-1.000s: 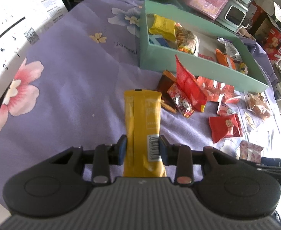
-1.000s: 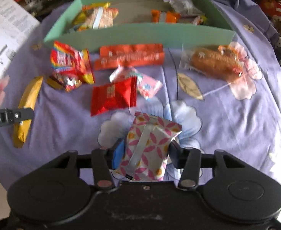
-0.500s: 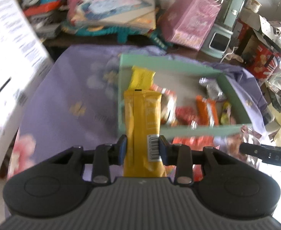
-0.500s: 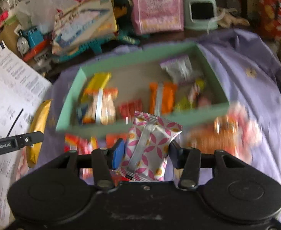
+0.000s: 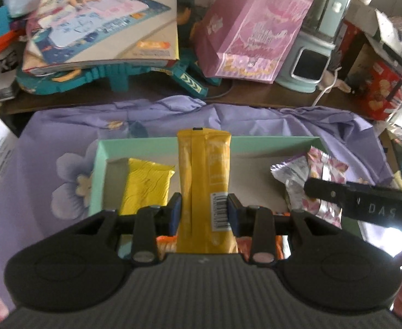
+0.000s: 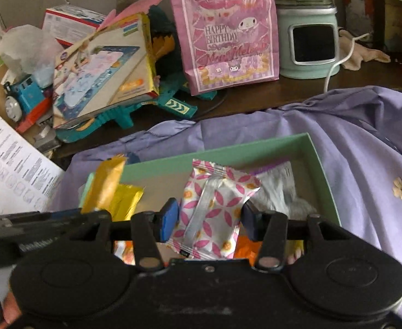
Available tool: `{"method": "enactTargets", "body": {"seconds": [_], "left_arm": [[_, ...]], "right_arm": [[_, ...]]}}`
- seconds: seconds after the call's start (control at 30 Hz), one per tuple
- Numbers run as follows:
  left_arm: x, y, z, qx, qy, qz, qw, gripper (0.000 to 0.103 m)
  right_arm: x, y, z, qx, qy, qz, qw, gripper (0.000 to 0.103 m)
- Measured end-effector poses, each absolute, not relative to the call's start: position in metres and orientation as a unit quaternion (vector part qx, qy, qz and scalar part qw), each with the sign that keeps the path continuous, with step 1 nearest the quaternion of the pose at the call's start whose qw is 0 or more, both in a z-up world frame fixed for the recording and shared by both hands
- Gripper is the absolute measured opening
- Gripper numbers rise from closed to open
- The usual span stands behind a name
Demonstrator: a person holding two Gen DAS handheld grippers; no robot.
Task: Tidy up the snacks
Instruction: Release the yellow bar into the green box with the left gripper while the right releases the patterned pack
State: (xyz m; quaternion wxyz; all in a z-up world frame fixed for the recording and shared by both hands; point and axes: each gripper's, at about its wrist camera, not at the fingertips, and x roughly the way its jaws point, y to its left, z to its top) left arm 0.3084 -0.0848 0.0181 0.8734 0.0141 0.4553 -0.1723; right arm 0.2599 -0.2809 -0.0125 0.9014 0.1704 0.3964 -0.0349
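My left gripper [image 5: 203, 211] is shut on a long yellow snack bar [image 5: 205, 178], held above the mint-green box [image 5: 162, 140] on the purple cloth. A yellow foil packet [image 5: 144, 183] lies in the box's left end. My right gripper [image 6: 207, 216] is shut on a white packet with a pink petal pattern [image 6: 214, 205], over the right part of the green box [image 6: 320, 170]. In the left wrist view that pink-patterned packet [image 5: 327, 170] shows at the right under the other gripper's black finger. In the right wrist view the yellow bar [image 6: 105, 183] shows at the left.
A silvery purple packet [image 5: 290, 172] and orange packets lie in the box. Behind the purple cloth [image 6: 365, 142] stand a pink gift bag [image 6: 223, 30], a mint appliance [image 6: 307, 44], toy boxes and a teal toy track. A white printed sheet [image 6: 6, 172] lies at the left.
Both grippers have carried their snacks away from the loose pile on the cloth, forward and up, to above the green box. The grips have not changed.
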Motion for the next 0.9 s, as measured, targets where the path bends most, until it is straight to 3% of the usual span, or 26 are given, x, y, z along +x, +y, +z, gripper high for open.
{"method": "enactTargets", "body": {"seconds": [0.17, 0.23, 0.27, 0.3, 0.33, 0.37, 0.47, 0.9], "left_arm": [[0.335, -0.098, -0.009, 0.029, 0.471, -0.158, 0.868, 0.035], [0.342, -0.100, -0.016, 0.034, 0.472, -0.146, 0.869, 0.042], [0.345, -0.100, -0.018, 0.036, 0.470, -0.140, 0.871, 0.049], [0.347, -0.100, -0.019, 0.039, 0.469, -0.134, 0.872, 0.071], [0.348, -0.099, -0.019, 0.042, 0.465, -0.126, 0.875, 0.087], [0.347, -0.098, -0.018, 0.045, 0.457, -0.119, 0.880, 0.091], [0.344, -0.096, -0.015, 0.049, 0.451, -0.117, 0.883, 0.095], [0.295, -0.083, 0.010, 0.059, 0.450, -0.125, 0.882, 0.103]], "right_arm": [[0.293, -0.293, -0.031, 0.180, 0.407, -0.033, 0.895, 0.049], [0.304, -0.297, -0.037, 0.187, 0.408, -0.032, 0.893, 0.051], [0.308, -0.298, -0.038, 0.193, 0.406, -0.032, 0.893, 0.061], [0.310, -0.300, -0.039, 0.200, 0.402, -0.032, 0.893, 0.079], [0.305, -0.300, -0.038, 0.204, 0.395, -0.034, 0.895, 0.087], [0.304, -0.301, -0.037, 0.205, 0.386, -0.037, 0.899, 0.098], [0.297, -0.301, -0.034, 0.212, 0.379, -0.041, 0.900, 0.103], [0.241, -0.286, -0.009, 0.206, 0.373, -0.037, 0.904, 0.103]]}}
